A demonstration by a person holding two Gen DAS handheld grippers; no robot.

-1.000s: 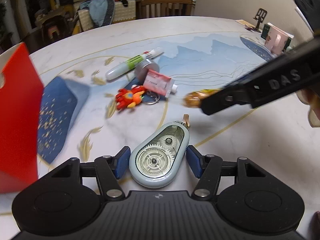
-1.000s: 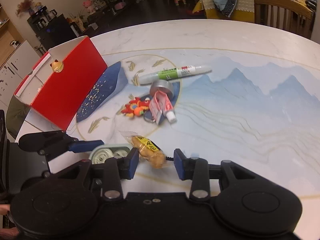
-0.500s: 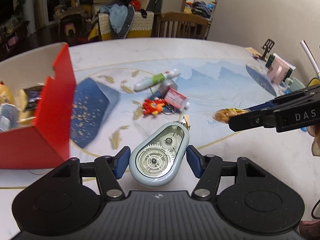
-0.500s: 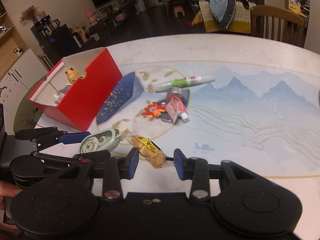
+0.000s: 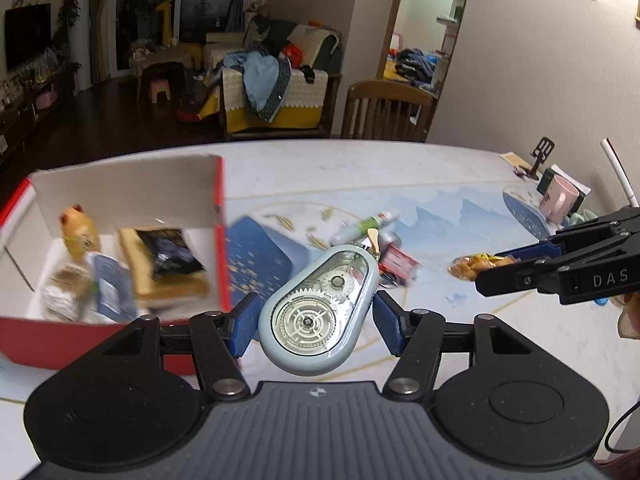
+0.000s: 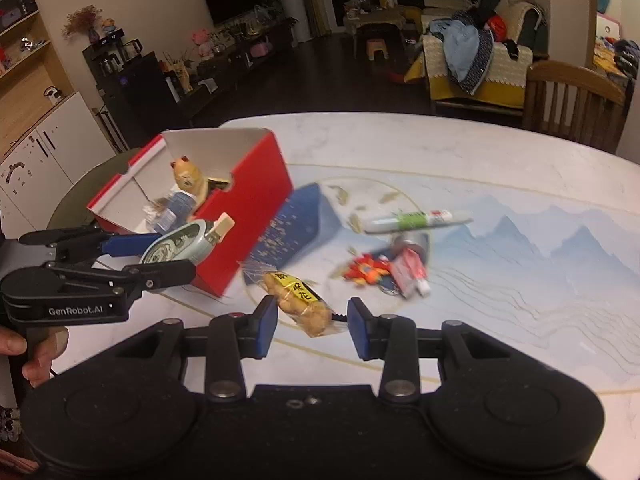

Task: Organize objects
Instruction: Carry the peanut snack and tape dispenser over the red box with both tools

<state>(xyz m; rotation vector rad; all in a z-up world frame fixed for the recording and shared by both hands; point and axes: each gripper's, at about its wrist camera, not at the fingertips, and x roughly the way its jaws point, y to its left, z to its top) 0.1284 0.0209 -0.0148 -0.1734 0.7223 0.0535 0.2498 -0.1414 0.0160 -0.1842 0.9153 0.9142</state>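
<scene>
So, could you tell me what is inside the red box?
The red box holds a tan animal figure, a dark packet and blurred small packs; whatever lies beneath them is hidden.

One red box [image 6: 256, 216], one correction tape [image 5: 320, 312], one snack packet [image 6: 300, 308], one marker [image 6: 416, 220], two grippers.

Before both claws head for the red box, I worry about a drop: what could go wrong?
The left claw pinches the rounded correction tape dispenser by its sides; it could slip. The right claw holds the crinkly snack packet, which could slide out. The red box is crowded, and both claws approaching together might collide.
</scene>
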